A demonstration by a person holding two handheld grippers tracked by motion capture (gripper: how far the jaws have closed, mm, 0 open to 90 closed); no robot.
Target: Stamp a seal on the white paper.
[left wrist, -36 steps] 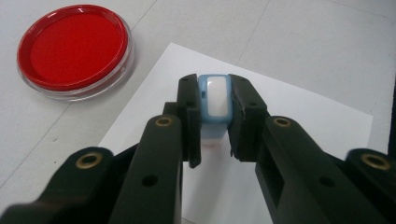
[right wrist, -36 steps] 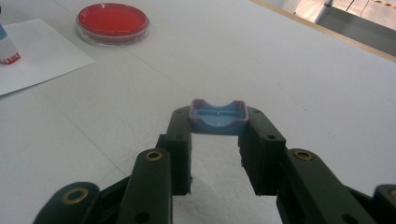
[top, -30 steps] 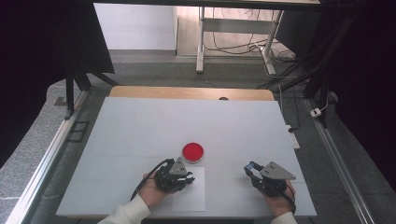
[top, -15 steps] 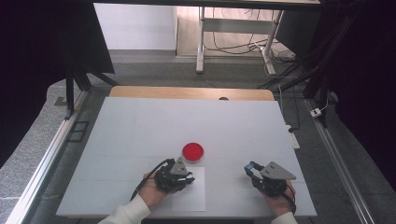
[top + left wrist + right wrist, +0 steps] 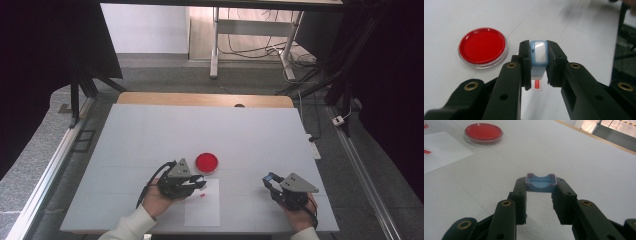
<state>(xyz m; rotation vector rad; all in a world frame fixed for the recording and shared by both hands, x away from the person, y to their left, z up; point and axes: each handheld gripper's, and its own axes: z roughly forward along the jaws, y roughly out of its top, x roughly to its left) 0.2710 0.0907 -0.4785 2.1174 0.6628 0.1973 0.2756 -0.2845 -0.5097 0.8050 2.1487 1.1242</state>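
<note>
My left gripper [image 5: 539, 63] is shut on a small blue-and-white stamp [image 5: 539, 53] and holds it just above a white sheet of paper [image 5: 202, 212]. Below the stamp the sheet bears a small red printed mark [image 5: 537, 85]. A round red ink pad in a clear dish [image 5: 206, 162] sits just beyond the sheet, up and left of the stamp in the left gripper view [image 5: 482, 47]. To the right, my right gripper [image 5: 541, 188] is shut on a light blue cap [image 5: 541, 182], low over the table. From above, the left gripper [image 5: 200, 184] and the right gripper [image 5: 268, 179] are both near the front edge.
The white table [image 5: 150, 140] stretches far beyond the dish, with a wooden strip [image 5: 200, 99] along its back edge. Metal rails run down both sides. Cables and a desk frame stand on the floor behind.
My left gripper has lifted a little off the paper with the stamp, and the red mark now shows on the sheet. The right gripper has stayed still.
</note>
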